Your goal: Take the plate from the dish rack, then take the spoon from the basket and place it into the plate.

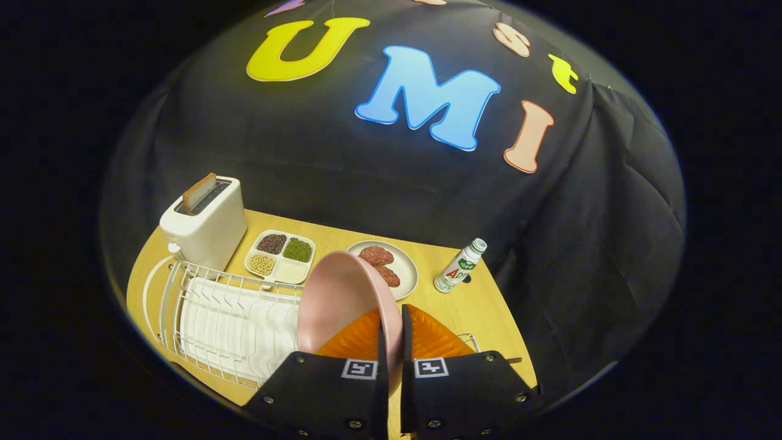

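A pink plate [339,299] stands on edge between my two black fingers, its rim pinched between them. My gripper [391,330] is shut on that rim, holding the plate above the right end of the white wire dish rack [208,305]. An orange basket [427,339] lies right under the fingers, mostly hidden by them and the plate. A thin metal tip [515,360] pokes out past the right finger; I cannot tell whether it is the spoon.
The wooden table [482,305] carries a white toaster [204,223] with toast at the back left, a white divided tray [281,256] of beans, a white plate [403,269] with meat patties, and a small bottle [459,266] at the back right.
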Action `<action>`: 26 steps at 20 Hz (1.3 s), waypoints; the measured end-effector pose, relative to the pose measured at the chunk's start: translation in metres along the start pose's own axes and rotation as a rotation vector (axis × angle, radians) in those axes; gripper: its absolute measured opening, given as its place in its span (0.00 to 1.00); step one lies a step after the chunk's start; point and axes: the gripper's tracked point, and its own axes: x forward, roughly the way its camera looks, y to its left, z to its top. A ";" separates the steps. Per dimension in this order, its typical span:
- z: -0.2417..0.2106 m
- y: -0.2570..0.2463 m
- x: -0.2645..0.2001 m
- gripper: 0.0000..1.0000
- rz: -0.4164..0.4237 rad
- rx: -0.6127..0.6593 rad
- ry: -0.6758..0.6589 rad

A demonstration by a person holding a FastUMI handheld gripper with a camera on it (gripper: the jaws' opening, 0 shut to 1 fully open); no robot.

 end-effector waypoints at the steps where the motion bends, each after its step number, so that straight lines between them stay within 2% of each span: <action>1: -0.002 -0.011 -0.007 0.08 0.013 0.025 -0.003; 7: -0.027 -0.071 -0.036 0.08 0.076 0.168 0.027; 15: -0.078 -0.144 -0.057 0.08 0.101 0.266 0.055; 21: -0.127 -0.165 -0.069 0.08 0.229 0.315 0.079; 26: -0.183 -0.178 -0.070 0.08 0.283 0.344 0.158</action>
